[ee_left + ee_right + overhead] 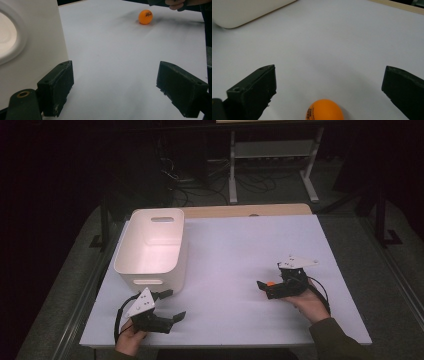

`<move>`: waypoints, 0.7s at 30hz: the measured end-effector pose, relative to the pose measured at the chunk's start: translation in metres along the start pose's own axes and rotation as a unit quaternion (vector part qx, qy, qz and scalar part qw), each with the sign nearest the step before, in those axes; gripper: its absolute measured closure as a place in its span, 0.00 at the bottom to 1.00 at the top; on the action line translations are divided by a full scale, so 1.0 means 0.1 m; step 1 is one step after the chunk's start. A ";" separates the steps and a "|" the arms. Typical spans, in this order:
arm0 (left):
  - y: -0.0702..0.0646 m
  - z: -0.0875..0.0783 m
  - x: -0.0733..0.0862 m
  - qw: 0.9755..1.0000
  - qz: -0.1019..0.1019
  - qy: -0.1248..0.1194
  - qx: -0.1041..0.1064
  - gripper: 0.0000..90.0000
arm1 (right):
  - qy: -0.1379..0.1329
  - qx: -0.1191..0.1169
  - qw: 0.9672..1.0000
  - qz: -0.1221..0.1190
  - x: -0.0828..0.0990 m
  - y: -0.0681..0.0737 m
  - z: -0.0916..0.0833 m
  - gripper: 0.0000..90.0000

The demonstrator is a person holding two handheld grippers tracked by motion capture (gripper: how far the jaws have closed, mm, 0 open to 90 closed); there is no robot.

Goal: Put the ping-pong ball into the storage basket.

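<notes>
Orange ball [324, 110] between right gripper's [328, 87] spread fingers — untouched.

A white bin [150, 247] stands on the white table [240, 245].

A white table [235, 245] held two things. A white tub [152, 247] stood on it, open at the top. An orange ball [270, 283] lay on the bare top, well apart from the tub, off to the tub's right and a little nearer the person. A strip of wood [250, 210] ran along the table's far edge, behind the tub.
</notes>
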State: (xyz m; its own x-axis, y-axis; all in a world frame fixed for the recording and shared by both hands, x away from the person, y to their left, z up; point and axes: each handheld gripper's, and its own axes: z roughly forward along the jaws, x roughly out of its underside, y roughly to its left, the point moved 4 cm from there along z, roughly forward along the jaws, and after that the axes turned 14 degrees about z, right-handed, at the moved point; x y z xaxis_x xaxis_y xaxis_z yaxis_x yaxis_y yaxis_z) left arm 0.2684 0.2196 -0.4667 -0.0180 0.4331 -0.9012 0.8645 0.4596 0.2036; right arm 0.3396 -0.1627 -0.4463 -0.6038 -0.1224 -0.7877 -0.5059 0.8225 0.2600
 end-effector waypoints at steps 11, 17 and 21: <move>0.00 0.00 0.00 1.000 0.001 0.000 0.000 0.16 | 0.016 0.001 1.000 -0.008 0.04 -0.02 0.03 0.00; 0.00 0.00 0.00 1.000 0.001 -0.001 -0.001 0.16 | 0.025 0.006 1.000 -0.009 0.07 -0.04 0.05 0.00; -0.01 0.00 0.00 1.000 0.000 -0.001 -0.001 0.16 | 0.033 0.007 0.999 -0.010 0.09 -0.04 0.06 0.00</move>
State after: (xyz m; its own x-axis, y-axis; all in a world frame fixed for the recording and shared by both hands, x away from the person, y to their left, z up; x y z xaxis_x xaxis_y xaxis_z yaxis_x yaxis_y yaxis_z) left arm 0.2680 0.2191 -0.4667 -0.0163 0.4319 -0.9018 0.8638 0.4604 0.2048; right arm 0.3401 -0.1639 -0.4585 -0.6328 -0.1756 -0.7542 -0.5101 0.8273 0.2354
